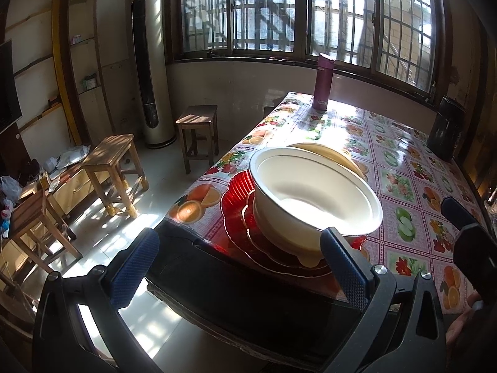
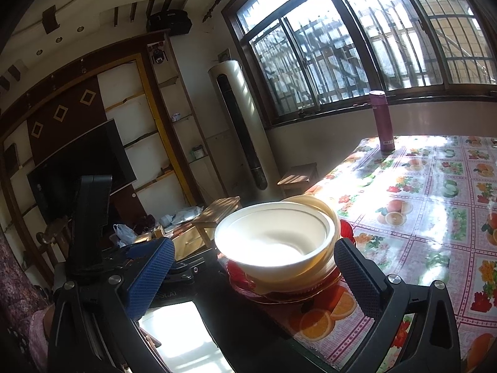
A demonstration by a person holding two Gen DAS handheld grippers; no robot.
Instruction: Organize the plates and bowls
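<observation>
A white bowl (image 1: 315, 199) sits on a stack of red plates (image 1: 239, 217) at the near corner of the table (image 1: 403, 161), which is covered in a fruit-print cloth. A yellowish bowl (image 1: 329, 152) stands just behind the white bowl, touching or nearly touching it; from the right wrist view it looks nested around the white bowl (image 2: 273, 239), and which of the two it is cannot be told. In that view the red plates (image 2: 346, 230) show only as a rim beside and beneath the white bowl, with the yellowish bowl (image 2: 313, 202) peeking over its far edge. The left gripper (image 1: 239, 261) hovers just short of the white bowl with its fingers spread wide; its right finger (image 1: 344, 270) overlaps the bowl's near rim in the picture, though contact cannot be told, and its left finger (image 1: 133, 270) hangs off the table edge over the floor. The right gripper (image 2: 253, 275) is also spread wide, its fingers either side of the white bowl's near wall and pinching nothing; whether they touch it cannot be told. Beyond the white bowl, at the table's far end, stands a maroon flask (image 1: 323, 82), and a dark canister (image 1: 445, 129) sits at the far right edge. Left of the white bowl, off the table, are wooden stools (image 1: 115, 168) on the tiled floor.
</observation>
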